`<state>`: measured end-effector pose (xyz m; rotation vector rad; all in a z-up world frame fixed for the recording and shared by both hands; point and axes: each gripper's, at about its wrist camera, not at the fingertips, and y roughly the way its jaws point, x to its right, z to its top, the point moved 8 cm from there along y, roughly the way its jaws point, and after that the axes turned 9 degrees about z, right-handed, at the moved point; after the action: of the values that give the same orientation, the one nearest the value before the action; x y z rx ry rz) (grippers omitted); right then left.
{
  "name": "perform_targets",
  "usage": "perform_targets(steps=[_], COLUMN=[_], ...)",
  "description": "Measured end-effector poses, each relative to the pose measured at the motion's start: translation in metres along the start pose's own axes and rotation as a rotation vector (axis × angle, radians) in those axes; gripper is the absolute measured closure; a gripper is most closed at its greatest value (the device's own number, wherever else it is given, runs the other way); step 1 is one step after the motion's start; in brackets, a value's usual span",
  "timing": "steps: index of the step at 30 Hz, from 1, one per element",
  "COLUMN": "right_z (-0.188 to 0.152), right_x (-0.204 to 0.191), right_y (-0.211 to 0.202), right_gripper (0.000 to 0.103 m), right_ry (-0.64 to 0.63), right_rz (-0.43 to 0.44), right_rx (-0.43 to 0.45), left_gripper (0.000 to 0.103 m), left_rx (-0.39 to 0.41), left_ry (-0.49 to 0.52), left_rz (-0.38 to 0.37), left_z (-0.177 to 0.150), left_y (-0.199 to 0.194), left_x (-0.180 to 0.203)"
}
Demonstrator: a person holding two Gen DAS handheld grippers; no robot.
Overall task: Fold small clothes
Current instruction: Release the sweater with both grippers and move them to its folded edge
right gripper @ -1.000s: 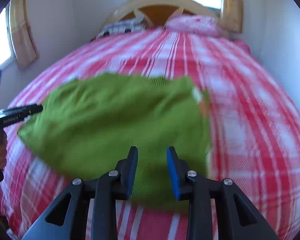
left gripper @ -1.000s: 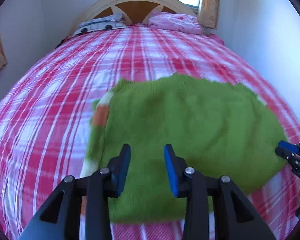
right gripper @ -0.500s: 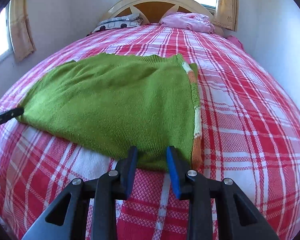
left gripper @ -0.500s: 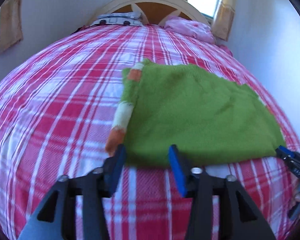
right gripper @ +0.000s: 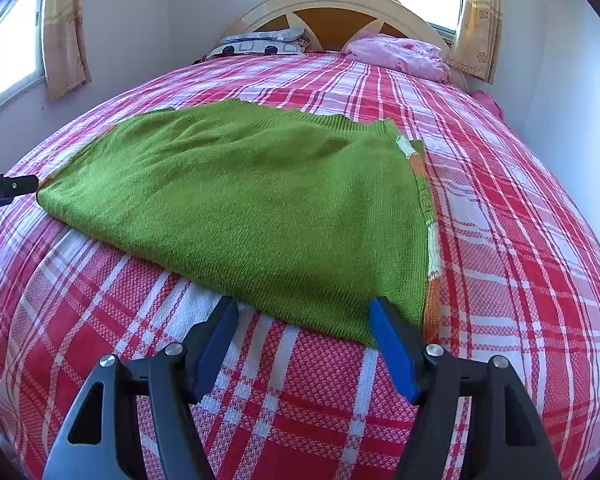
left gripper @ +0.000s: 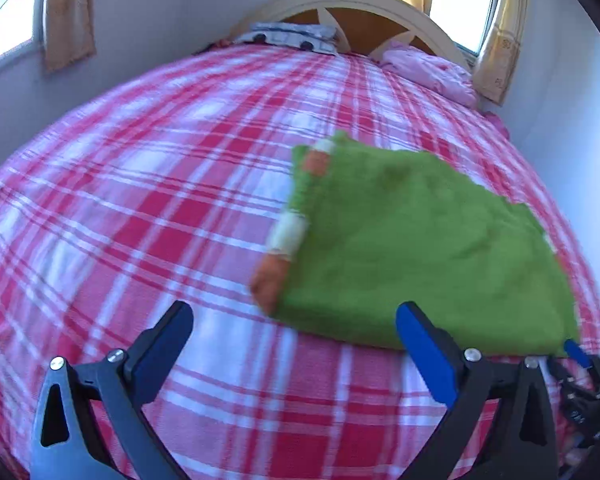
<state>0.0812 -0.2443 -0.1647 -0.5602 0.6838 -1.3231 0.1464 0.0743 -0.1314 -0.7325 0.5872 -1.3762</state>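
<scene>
— How far along is it?
— One fold looks done: the green sweater lies doubled at the bed's centre. Further folds remain, I'd judge.
— The claws?
— Left claw and right claw are both opening, empty, at the sweater's six o'clock edge.

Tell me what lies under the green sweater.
The green knit sweater lies flat on the red plaid bedspread. A striped orange-and-white sleeve peeks from beneath its edge; anything else underneath is covered.
</scene>
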Motion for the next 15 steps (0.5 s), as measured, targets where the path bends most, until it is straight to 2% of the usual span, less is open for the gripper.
perform_targets(steps=[4,8,10,12,14,15], right_z=[0.000,0.000,0.000,0.000,0.001,0.001], right_x=[0.003,-0.001,-0.001,0.001,0.001,0.002], right_y=[-0.001,0.000,0.000,-0.001,-0.001,0.000], right_gripper=[0.032,0.031,0.030,0.030,0.029,0.028], right_ry=[0.029,0.012,0.013,0.021,0.029,0.034], right_rz=[0.042,0.026,0.028,0.039,0.052,0.061], right_rx=[0.011,0.003,0.004,0.007,0.011,0.015], left_gripper=[0.000,0.001,0.002,0.010,0.027,0.040], left_rx=[-0.034,-0.090,-0.054,-0.046,-0.044,-0.046], left_ry=[-0.103,-0.345,-0.421,-0.385,-0.331,-0.314], left_rz=[-0.151,-0.205,-0.208,-0.194,-0.200,-0.215], left_z=[0.000,0.000,0.003,0.004,0.005,0.005], left_y=[0.007,0.032,0.031,0.032,0.035,0.038], left_x=[0.013,0.002,-0.001,0.010,0.022,0.027])
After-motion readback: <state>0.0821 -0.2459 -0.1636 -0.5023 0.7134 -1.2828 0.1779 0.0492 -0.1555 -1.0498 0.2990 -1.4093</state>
